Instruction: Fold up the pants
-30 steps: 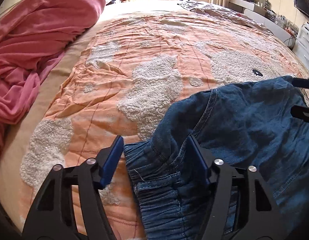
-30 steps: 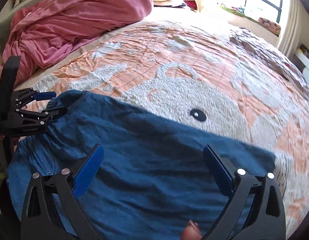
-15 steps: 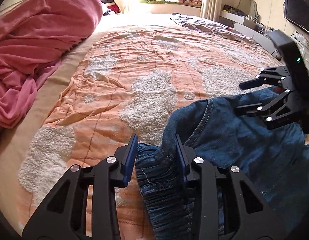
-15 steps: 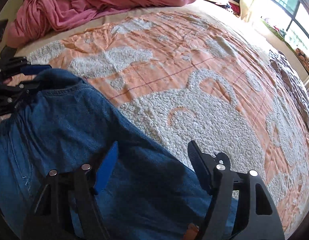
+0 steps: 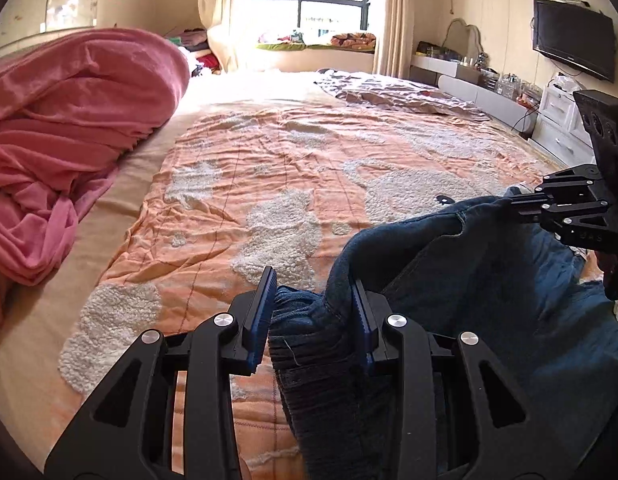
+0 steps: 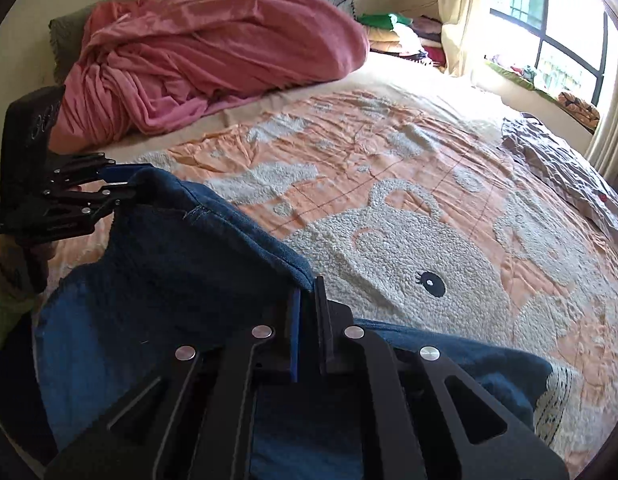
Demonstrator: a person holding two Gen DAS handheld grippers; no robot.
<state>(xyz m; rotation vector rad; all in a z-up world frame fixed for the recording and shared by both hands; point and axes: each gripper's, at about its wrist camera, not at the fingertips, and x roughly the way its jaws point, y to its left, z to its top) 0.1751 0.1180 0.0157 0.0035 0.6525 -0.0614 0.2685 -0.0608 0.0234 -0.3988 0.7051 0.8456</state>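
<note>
The blue denim pants (image 5: 489,280) hang lifted between my two grippers above the bed; they also fill the lower left of the right wrist view (image 6: 169,280). My left gripper (image 5: 313,312) is shut on the bunched elastic waistband at one end. My right gripper (image 6: 307,312) is shut on the pants' edge at the other end. Each gripper shows in the other's view: the right one (image 5: 517,204) at far right, the left one (image 6: 125,184) at far left. The lower part of the pants drapes out of sight below.
An orange bedspread with white fleecy bear shapes (image 6: 409,240) covers the bed. A pink blanket heap (image 5: 61,140) lies along the left side and also at the headboard in the right wrist view (image 6: 213,52). A grey patterned cloth (image 5: 389,92) lies far right. Dresser and TV (image 5: 573,40) stand by the wall.
Both grippers have closed on the pants and lifted them off the bed. The right gripper went from wide open to shut on the edge.
</note>
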